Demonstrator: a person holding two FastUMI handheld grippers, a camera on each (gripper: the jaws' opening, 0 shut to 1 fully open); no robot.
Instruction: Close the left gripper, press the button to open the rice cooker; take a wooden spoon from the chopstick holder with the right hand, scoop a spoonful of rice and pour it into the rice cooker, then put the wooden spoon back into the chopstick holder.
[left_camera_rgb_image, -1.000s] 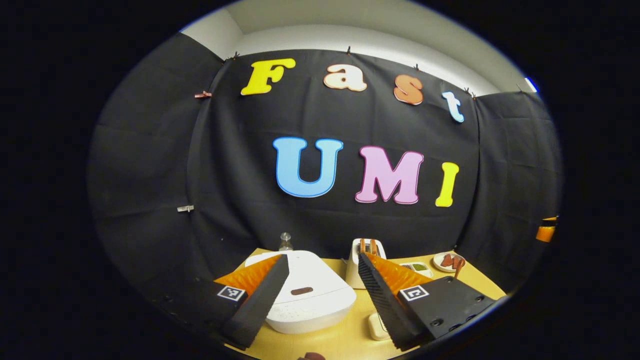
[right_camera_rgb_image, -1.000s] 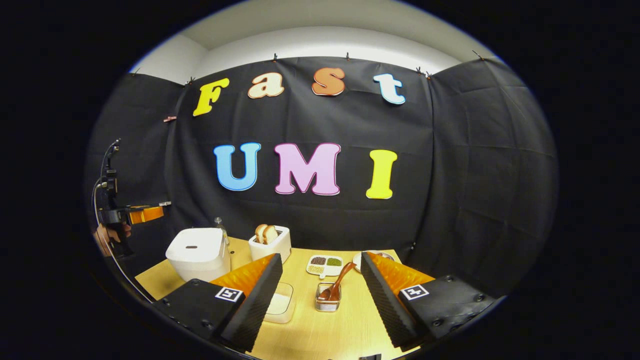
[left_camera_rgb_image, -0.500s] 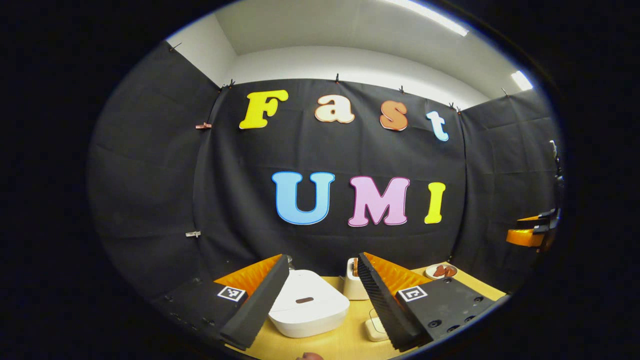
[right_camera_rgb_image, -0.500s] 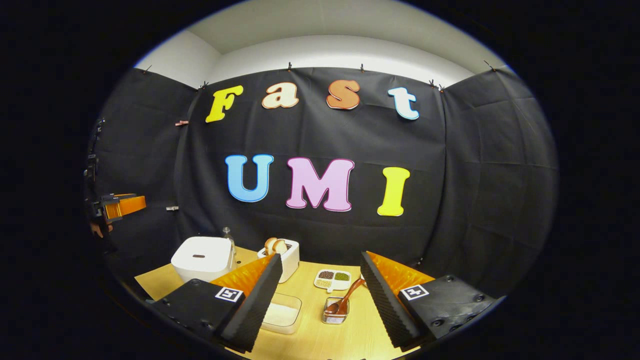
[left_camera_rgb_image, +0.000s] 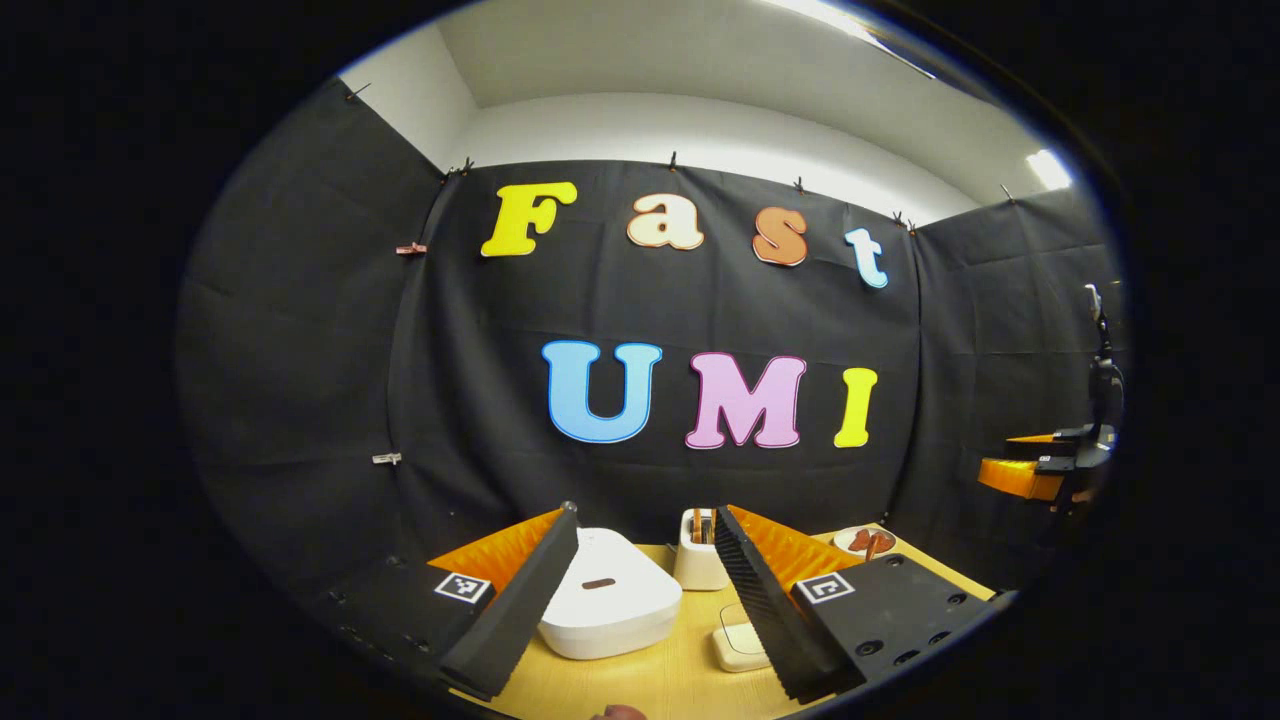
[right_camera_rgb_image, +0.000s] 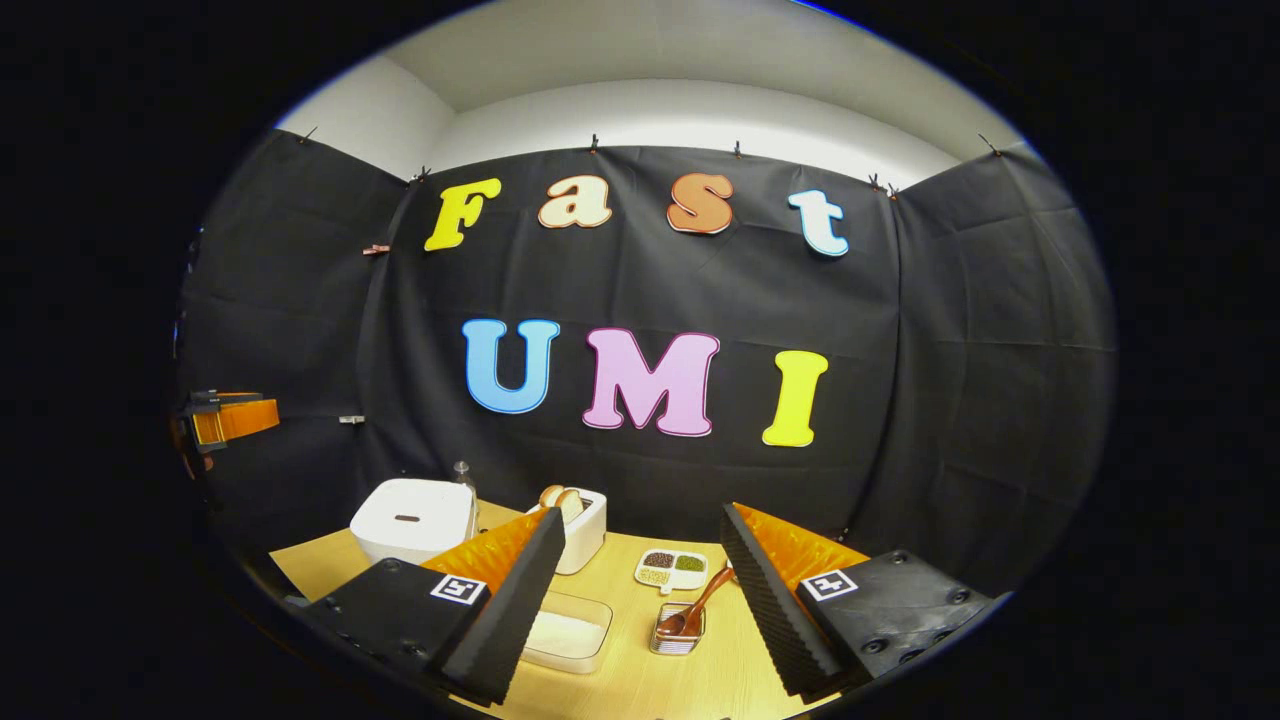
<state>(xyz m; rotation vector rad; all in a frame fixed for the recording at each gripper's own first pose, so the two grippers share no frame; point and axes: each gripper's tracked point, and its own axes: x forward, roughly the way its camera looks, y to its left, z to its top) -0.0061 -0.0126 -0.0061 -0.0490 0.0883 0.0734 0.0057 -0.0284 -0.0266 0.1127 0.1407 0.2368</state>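
Rice cooker (left_camera_rgb_image: 608, 606) sits on the wooden table (left_camera_rgb_image: 650, 685), white and lid down, with a small dark button (left_camera_rgb_image: 598, 583) on its top; in the left gripper view it lies between the fingers of the left gripper (left_camera_rgb_image: 640, 560), which hangs above the table's near edge with both black fingers spread wide and nothing between them. Behind the cooker stands a white toaster (left_camera_rgb_image: 698, 560), and just beside it toward the front lies a shallow white container (left_camera_rgb_image: 738, 648), partly hidden by the finger on that side. In the right gripper view, the right gripper (right_camera_rgb_image: 640, 560) is likewise held wide open and empty, well apart from everything on the table. Between its fingers stands the chopstick holder (right_camera_rgb_image: 677, 640), a small wire basket, with the wooden spoon (right_camera_rgb_image: 697, 610) leaning in it, handle tilted up and away. Just to its left is the rice container (right_camera_rgb_image: 567, 635), its contents pale, probably rice, though the finger covers part of it. Farther back are a divided dish (right_camera_rgb_image: 670, 567) of grains, the toaster with bread slices in it, and the closed cooker at the table's far left. The other gripper shows small at that view's left edge, held high above the table.
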